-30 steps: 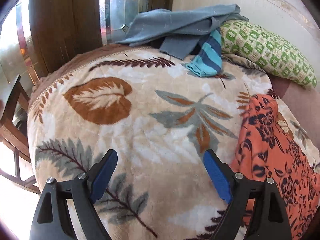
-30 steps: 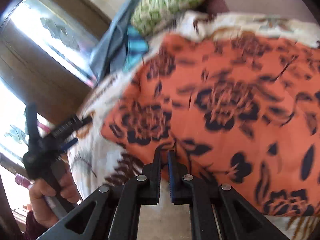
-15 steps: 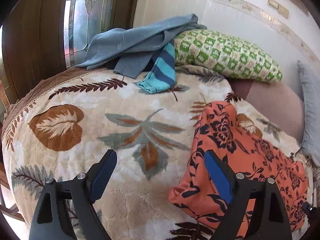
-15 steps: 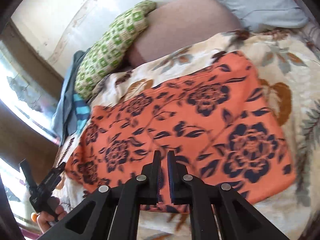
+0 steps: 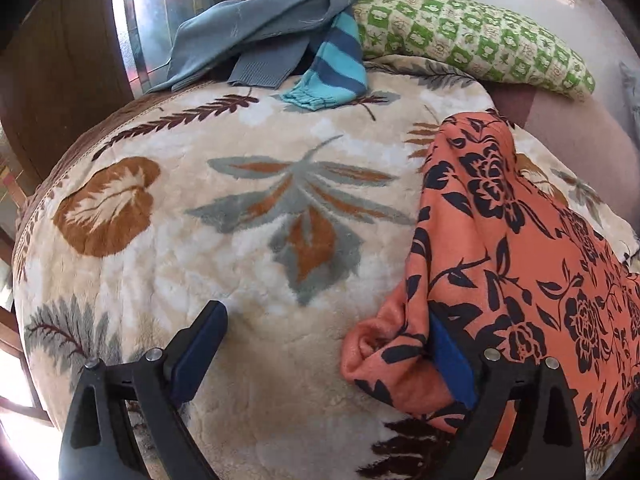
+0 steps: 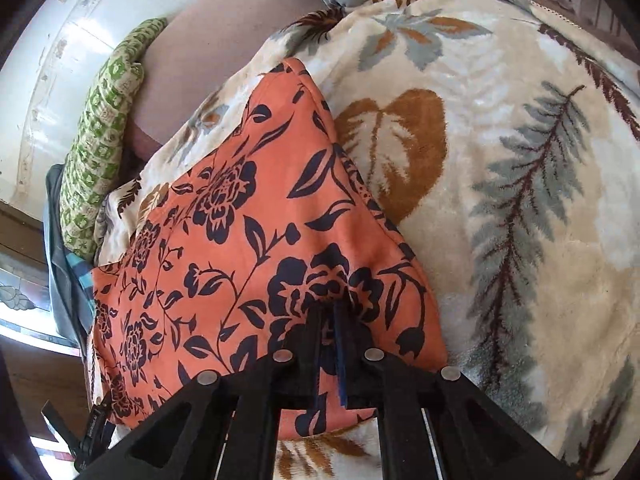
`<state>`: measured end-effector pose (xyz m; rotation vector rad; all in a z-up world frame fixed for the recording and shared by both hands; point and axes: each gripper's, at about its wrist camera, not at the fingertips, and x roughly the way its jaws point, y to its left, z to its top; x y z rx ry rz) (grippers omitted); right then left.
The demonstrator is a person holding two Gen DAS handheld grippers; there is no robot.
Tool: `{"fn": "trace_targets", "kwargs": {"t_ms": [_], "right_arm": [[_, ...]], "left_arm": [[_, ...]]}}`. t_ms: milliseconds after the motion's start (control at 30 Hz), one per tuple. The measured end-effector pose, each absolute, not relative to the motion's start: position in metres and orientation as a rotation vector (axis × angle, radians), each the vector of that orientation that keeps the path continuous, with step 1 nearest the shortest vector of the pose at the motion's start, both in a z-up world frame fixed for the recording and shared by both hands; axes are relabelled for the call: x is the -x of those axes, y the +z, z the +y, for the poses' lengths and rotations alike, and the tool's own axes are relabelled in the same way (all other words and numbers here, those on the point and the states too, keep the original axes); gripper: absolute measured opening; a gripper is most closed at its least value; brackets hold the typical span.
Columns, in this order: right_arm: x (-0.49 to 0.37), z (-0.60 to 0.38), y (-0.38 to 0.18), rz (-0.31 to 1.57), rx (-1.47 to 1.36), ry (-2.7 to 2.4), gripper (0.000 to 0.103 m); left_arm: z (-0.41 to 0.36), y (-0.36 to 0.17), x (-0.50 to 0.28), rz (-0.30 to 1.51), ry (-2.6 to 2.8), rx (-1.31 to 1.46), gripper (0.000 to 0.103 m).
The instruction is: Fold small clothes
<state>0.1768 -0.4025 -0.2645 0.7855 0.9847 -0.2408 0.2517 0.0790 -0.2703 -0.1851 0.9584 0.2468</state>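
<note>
A plush cream blanket with brown and grey leaf print (image 5: 256, 288) covers the bed. On its right half lies the orange cloth with dark navy flowers (image 5: 520, 264). The right gripper (image 6: 328, 320) is clenched on this cloth's near edge. The left gripper (image 5: 324, 344) is opening wide, its right pad touching the cloth's bunched corner.
</note>
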Motion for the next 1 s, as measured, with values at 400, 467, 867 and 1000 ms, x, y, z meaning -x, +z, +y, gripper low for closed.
{"fn": "trace_targets", "kwargs": {"t_ms": [400,467,867,1000], "right_arm": [[-0.207,-0.317,-0.247,0.98,-0.571,0.047,0.01],[-0.215,-0.313,-0.267,1.08,-0.609,0.1,0.01],[-0.205,-0.339,-0.292,1.142,-0.773,0.156,0.008],[-0.201,-0.339,-0.292,1.145,-0.752,0.172,0.008]], "left_arm": [[0.067,-0.263,-0.223,0.932,0.397,-0.045,0.097],[0.071,-0.261,-0.215,0.952,0.385,0.005,0.097],[0.072,-0.27,-0.205,1.117,0.075,0.632,0.099],[0.054,-0.269,-0.219,1.095,0.109,0.585,0.1]]}}
